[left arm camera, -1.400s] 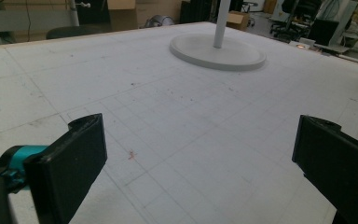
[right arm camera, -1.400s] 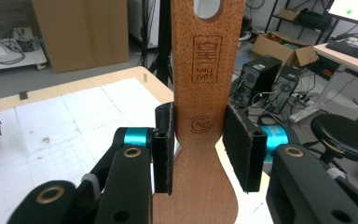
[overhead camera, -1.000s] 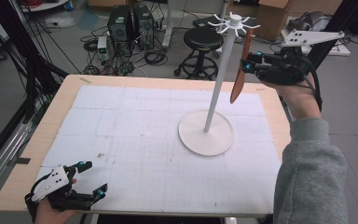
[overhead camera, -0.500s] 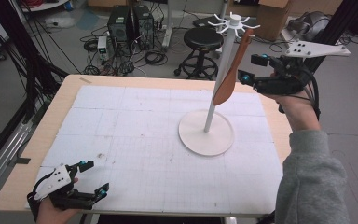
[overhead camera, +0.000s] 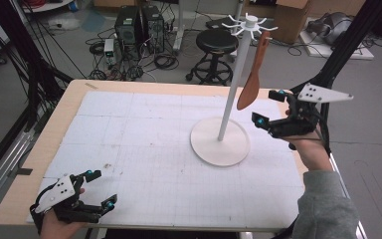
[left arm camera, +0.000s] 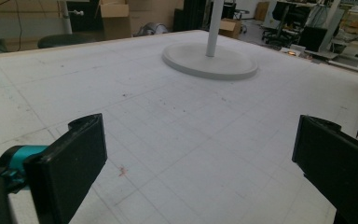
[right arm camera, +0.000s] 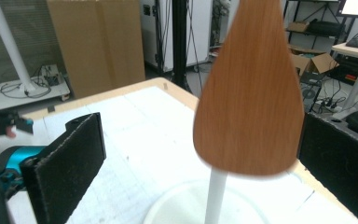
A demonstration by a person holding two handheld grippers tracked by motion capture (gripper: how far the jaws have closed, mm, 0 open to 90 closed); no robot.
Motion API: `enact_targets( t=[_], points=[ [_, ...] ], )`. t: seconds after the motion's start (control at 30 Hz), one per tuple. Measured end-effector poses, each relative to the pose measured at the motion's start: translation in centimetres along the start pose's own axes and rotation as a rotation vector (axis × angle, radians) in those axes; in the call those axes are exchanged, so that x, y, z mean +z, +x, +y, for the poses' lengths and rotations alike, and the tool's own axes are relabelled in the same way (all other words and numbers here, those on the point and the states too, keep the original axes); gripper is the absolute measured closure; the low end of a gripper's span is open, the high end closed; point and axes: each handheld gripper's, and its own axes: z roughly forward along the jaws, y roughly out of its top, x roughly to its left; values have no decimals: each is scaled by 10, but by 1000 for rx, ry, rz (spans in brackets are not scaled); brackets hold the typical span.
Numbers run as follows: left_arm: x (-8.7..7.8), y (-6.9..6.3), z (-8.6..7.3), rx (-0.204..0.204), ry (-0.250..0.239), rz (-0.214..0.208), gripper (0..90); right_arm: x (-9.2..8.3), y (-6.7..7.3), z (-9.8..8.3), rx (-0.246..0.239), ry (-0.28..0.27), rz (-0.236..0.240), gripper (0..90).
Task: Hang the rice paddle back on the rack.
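From above, the wooden spatula hangs on the white stand's top hook; the right gripper's own camera shows its blade between just-opened, spread jaws, untouched. The left gripper rests spread, empty, on the counter, well apart from the stand.

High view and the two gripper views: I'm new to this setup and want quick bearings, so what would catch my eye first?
A wooden spatula hangs from a hook at the top of the white stand, right of the table's middle. The right gripper sits just beside its blade, jaws open and just released, nothing between its pads. The left gripper rests open at the near left corner.
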Motion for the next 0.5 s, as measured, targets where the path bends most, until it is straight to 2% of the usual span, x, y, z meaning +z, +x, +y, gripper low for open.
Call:
enact_targets(
  t=[0.17,0.3,0.43,0.5],
  points=[
    [3,0,1,1,-2,-13,34,-2,8,-30,-3,-22,12,0],
    [5,0,2,2,-1,-18,34,-4,12,-51,11,-34,1,0],
    [6,-1,2,5,4,-25,34,-7,18,-70,22,-66,-97,0],
    [7,-1,2,5,3,-26,34,-9,20,-80,29,-89,-124,0]
  ],
)
